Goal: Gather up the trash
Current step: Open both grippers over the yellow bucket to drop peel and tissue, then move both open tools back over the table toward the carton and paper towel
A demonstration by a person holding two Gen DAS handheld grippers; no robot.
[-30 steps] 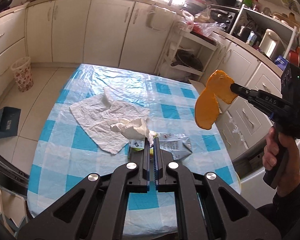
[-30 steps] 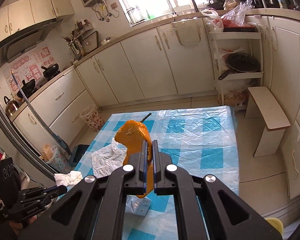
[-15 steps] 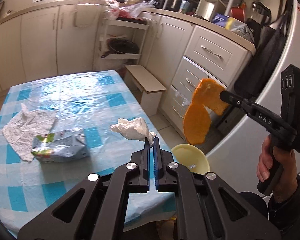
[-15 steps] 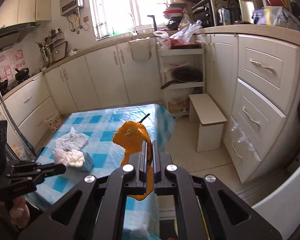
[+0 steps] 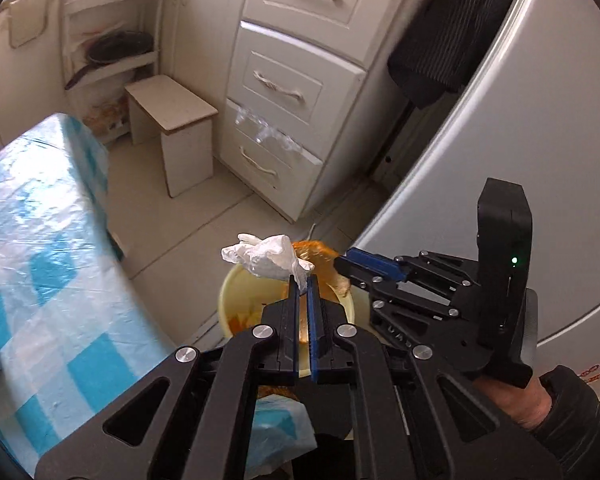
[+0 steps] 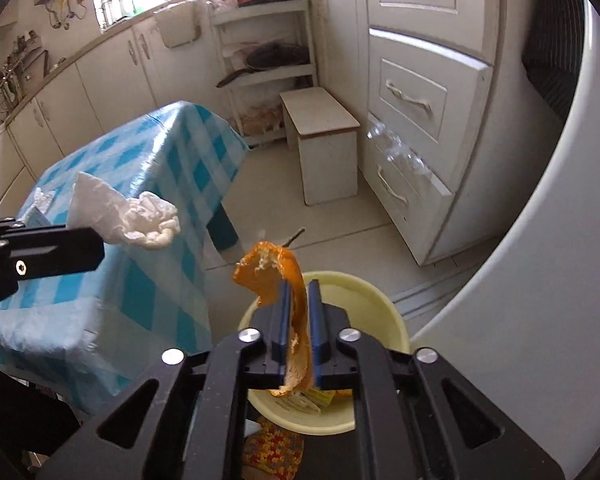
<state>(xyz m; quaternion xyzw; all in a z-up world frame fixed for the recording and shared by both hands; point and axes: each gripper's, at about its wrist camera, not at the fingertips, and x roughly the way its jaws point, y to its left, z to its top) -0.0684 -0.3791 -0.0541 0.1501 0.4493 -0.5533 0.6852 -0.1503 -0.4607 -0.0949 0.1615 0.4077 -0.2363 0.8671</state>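
Left gripper (image 5: 303, 280) pinched shut on a crumpled white tissue (image 5: 265, 258), which sticks out past the tips to the left, held above the near rim of a pale yellow bin (image 5: 230, 300). Right gripper (image 6: 298, 284) points down over the same bin (image 6: 384, 300); its jaws have just been opening and stand narrowly apart, with an orange peel (image 6: 276, 270) between them, curling up and left past the tips, its lower end hanging toward the bin's inside; whether the pads press on it I cannot tell. In the left wrist view the right gripper (image 5: 342, 266) comes in from the right, held by a hand (image 5: 512, 400) in a dark sleeve, its tips just beside the tissue with peel (image 5: 316, 252) showing behind. More peel scraps lie inside the bin. Table (image 6: 148, 168) with blue-checked cloth stands left of the bin, paper and a packet on it. Far side: a small white stool (image 6: 324, 136) beside a drawer unit (image 6: 416, 92); a white appliance (image 6: 540, 240) curves along the right
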